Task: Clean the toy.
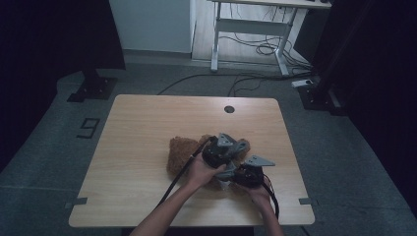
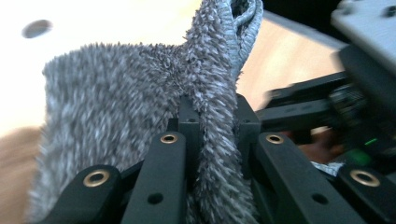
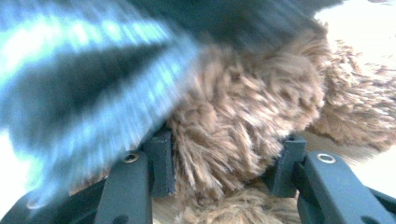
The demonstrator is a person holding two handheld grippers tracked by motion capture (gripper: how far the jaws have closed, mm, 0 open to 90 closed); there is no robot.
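Observation:
A brown fluffy cloth (image 1: pixel 179 152) lies bunched on the wooden table (image 1: pixel 142 118), slightly right of its middle. My left gripper (image 1: pixel 235 147) sits over the cloth's right part. In the left gripper view the left gripper (image 2: pixel 215 116) is shut on a thin upright fold of the cloth (image 2: pixel 116 112). My right gripper (image 1: pixel 231 178) is just behind it, nearer the front edge. In the right gripper view the right gripper (image 3: pixel 224 158) is shut on a thick bunch of the cloth (image 3: pixel 243 112). A blurred dark shape crosses that view's upper left.
A round cable hole (image 1: pixel 229 109) sits near the table's far edge. Beyond the table stand a white desk frame (image 1: pixel 253 29) with loose cables (image 1: pixel 255 49) on the floor and black stand bases (image 1: pixel 92 88) left and right. Gripper cables trail toward the front edge.

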